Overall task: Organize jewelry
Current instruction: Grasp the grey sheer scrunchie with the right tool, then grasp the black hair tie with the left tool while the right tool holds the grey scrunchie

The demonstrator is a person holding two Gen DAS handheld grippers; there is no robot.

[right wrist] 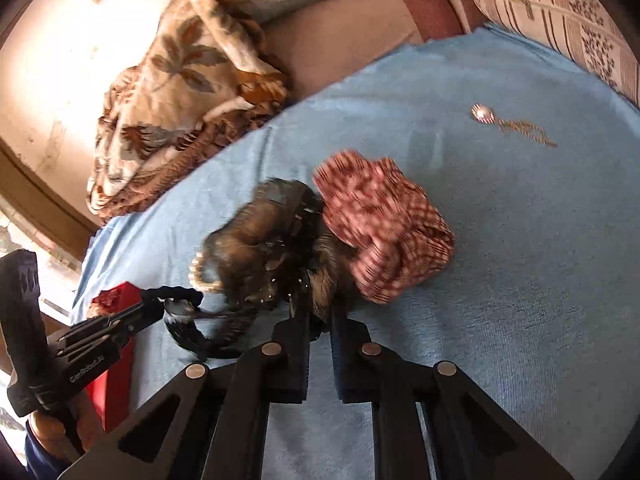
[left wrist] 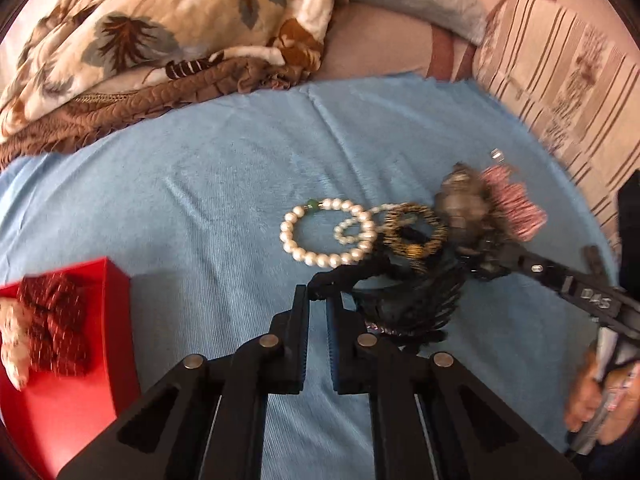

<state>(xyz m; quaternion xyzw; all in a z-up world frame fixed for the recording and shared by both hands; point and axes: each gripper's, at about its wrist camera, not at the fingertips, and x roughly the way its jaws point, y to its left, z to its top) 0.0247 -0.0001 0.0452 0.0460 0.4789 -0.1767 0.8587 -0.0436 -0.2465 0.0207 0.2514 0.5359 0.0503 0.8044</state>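
Jewelry and hair pieces lie in a pile on a blue towel (left wrist: 200, 184). My left gripper (left wrist: 318, 294) is shut on a black hair claw clip (left wrist: 404, 300). Beyond it lie a pearl bracelet (left wrist: 328, 232), a thinner pearl loop and a gold-and-black scrunchie (left wrist: 416, 232). My right gripper (right wrist: 320, 312) is shut on a grey-brown furry hair piece (right wrist: 260, 236), also seen in the left wrist view (left wrist: 464, 196). A red-and-white checked scrunchie (right wrist: 384, 224) lies against it. A gold chain with a round pendant (right wrist: 484, 114) lies apart, far right.
A red box (left wrist: 84, 380) at the left holds a dark red bow (left wrist: 52, 324). A floral blanket (left wrist: 160, 40) is bunched at the towel's far edge. A striped pillow (left wrist: 568, 76) lies to the right.
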